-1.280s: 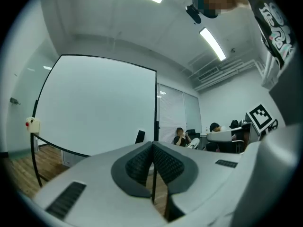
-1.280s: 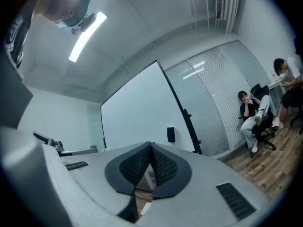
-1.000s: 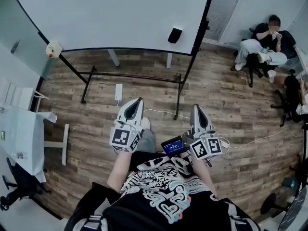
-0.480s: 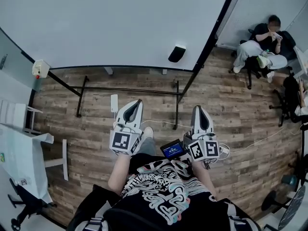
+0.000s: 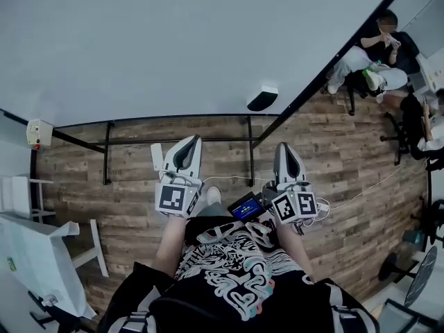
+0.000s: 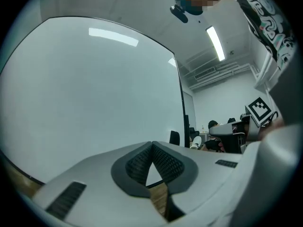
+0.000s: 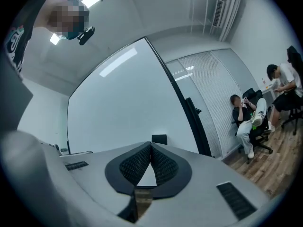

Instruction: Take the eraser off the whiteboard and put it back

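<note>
1. The left gripper [image 5: 189,144] points at the large white whiteboard [image 5: 173,40], its fingers together on nothing.
2. The small black rectangular eraser [image 5: 262,99] sits on the whiteboard's lower right corner.
3. The right gripper [image 5: 284,151] is below the eraser and apart from it, fingers together on nothing.

whiteboard [image 5: 173,40] nearer, filling more of the head view, eraser [image 5: 262,100] now closer to right gripper [image 5: 285,151]
</note>
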`<state>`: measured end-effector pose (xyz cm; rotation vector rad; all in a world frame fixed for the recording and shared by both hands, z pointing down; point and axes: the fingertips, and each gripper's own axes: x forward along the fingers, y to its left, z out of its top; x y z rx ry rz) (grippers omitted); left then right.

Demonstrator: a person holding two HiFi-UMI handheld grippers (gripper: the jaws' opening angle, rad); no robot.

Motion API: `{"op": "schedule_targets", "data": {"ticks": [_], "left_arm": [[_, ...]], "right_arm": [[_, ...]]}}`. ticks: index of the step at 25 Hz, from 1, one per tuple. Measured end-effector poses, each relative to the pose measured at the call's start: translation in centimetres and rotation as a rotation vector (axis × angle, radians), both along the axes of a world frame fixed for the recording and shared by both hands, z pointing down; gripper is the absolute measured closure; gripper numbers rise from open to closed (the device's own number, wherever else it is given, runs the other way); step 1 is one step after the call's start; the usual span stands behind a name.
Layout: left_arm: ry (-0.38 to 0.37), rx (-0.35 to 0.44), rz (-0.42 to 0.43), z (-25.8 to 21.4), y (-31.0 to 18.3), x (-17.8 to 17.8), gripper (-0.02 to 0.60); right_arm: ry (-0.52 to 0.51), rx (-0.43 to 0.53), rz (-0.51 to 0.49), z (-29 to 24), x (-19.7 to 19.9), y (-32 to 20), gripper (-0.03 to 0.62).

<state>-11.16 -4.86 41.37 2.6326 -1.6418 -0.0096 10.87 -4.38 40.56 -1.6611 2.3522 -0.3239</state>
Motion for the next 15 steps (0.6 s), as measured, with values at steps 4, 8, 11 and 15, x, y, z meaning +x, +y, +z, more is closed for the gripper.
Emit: {"op": "schedule_targets", "data": {"ticks": [4, 8, 11, 15], "left_arm": [[-0.005, -0.002, 0.024, 0.4, -2.4, -0.8, 0.555], [-0.007, -0.01, 0.023, 0.7, -3.4, -1.2, 0.555], [-0.012, -0.016, 0.023, 1.0, -4.0, -1.2, 0.555], [-0.017, -0.01, 0.017, 0.9, -4.8, -1.1, 0.555]], "right_arm": [[0.046, -0.032, 0.016, 0.7, -1.3, -1.5, 0.576], [0.083, -0.06, 0.019, 1.2, -2.2, -1.9, 0.576], [0.09, -0.07, 0.026, 1.3, -2.4, -2.6, 0.576], [0.097, -0.075, 0.042, 1.4, -2.4, -3.6, 0.574]]}}
